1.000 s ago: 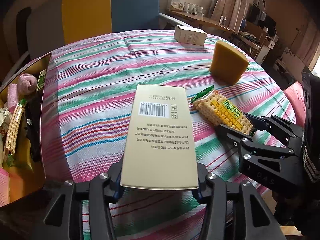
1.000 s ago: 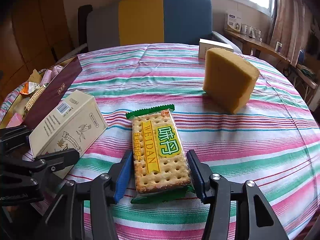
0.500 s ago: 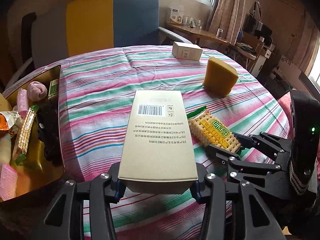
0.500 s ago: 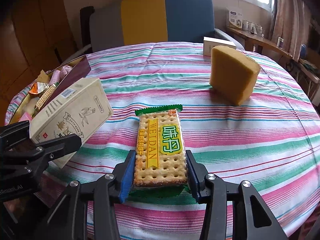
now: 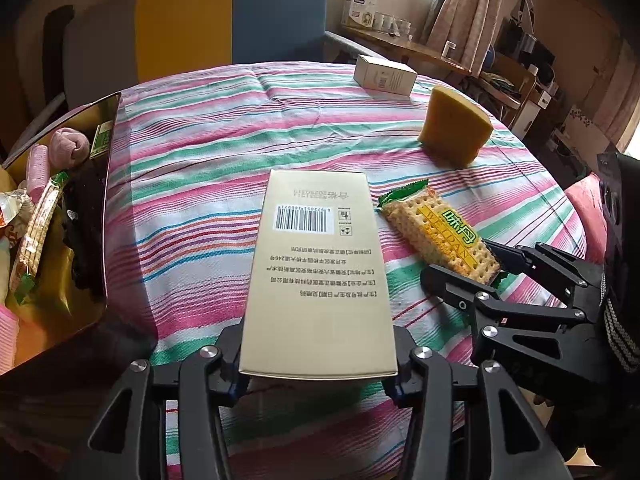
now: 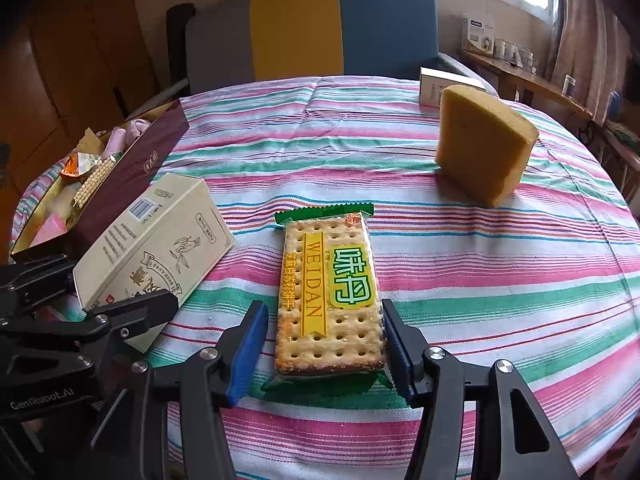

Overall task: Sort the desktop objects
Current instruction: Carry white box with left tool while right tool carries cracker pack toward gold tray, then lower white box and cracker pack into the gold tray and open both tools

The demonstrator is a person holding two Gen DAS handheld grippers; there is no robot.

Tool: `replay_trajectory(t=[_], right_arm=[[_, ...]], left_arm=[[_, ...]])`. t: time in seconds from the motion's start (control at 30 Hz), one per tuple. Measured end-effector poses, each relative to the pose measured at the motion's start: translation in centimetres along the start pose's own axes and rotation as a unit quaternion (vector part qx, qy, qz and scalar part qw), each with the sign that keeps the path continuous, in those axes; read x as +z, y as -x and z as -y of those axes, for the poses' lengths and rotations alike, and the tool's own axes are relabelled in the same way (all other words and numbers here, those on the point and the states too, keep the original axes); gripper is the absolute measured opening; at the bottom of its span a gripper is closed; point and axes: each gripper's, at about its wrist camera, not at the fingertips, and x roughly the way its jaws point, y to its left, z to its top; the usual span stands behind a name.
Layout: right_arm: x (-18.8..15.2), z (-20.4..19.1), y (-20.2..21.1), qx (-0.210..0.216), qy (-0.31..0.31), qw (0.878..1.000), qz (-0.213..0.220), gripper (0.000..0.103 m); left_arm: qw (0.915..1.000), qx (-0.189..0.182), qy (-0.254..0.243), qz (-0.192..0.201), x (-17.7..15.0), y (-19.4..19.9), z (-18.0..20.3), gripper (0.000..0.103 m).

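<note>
The left tongs [image 5: 318, 364] clamp the near end of the carton [image 5: 316, 276], which juts forward from them, barcode face up, its far end tipped over the striped desk [image 5: 192, 152]. Just right of the carton lies the cracker pack [image 6: 330, 292], flat on the cloth, with its near end between the fingers of the right tongs [image 6: 320, 344]. Those jaws are opening: a clear gap shows at the left blue pad [image 6: 246, 350], while the right pad sits close against the wrapper edge, so nothing is gripped. Beyond the cracker pack, toward the far right, the sponge [image 6: 482, 142] stands on edge, and a white box [image 5: 384, 74] lies behind it near the desk's rim. Left of the carton sits the open tray [image 5: 106, 184], filled with snacks and pink rolls.

Half a second ago the right tongs were pressed to both sides of the cracker pack; now they have let go. The carton is clamped as before, and sponge, box and tray have not shifted.
</note>
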Motion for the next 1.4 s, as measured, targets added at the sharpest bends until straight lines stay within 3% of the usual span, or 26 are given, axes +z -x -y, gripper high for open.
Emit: replay_trajectory(t=[0.2, 0.33, 0.57, 0.73, 0.93, 1.13, 1.4], right_arm=[[-0.2, -0.7, 0.0, -0.018, 0.009, 1.000, 0.010, 0.060], [-0.4, -0.7, 0.4, -0.020, 0.011, 1.000, 0.013, 0.048], [-0.6, -0.5, 1.6, 0.025, -0.020, 0.999, 0.011, 0.048], [0.5, -0.9, 2.6, 0.064, -0.047, 0.997, 0.022, 0.048], [3.5, -4.0, 2.9, 0.107, -0.034, 0.993, 0.034, 0.048], [7.2, -10.2, 2.5, 0.164, 0.021, 0.985, 0.046, 0.048], [10.8, -18.0, 0.2, 0.214, 0.057, 0.975, 0.031, 0.048]], left_arm=[[1.0000, 0.000, -0.002, 0.004, -0.1, 0.1, 0.0, 0.052], [0.9999, -0.002, -0.005, 0.015, -0.2, 0.8, 0.1, 0.051], [0.9984, -0.006, -0.021, 0.052, 0.2, 3.2, 0.8, 0.051], [0.9964, -0.003, -0.002, 0.084, 0.8, 5.7, -0.4, 0.051], [0.9919, 0.029, 0.045, 0.115, 1.0, 8.8, -4.4, 0.051], [0.9820, 0.084, 0.104, 0.134, 0.6, 11.4, -10.2, 0.051], [0.9652, 0.159, 0.168, 0.122, 0.0, 12.4, -18.0, 0.051]])
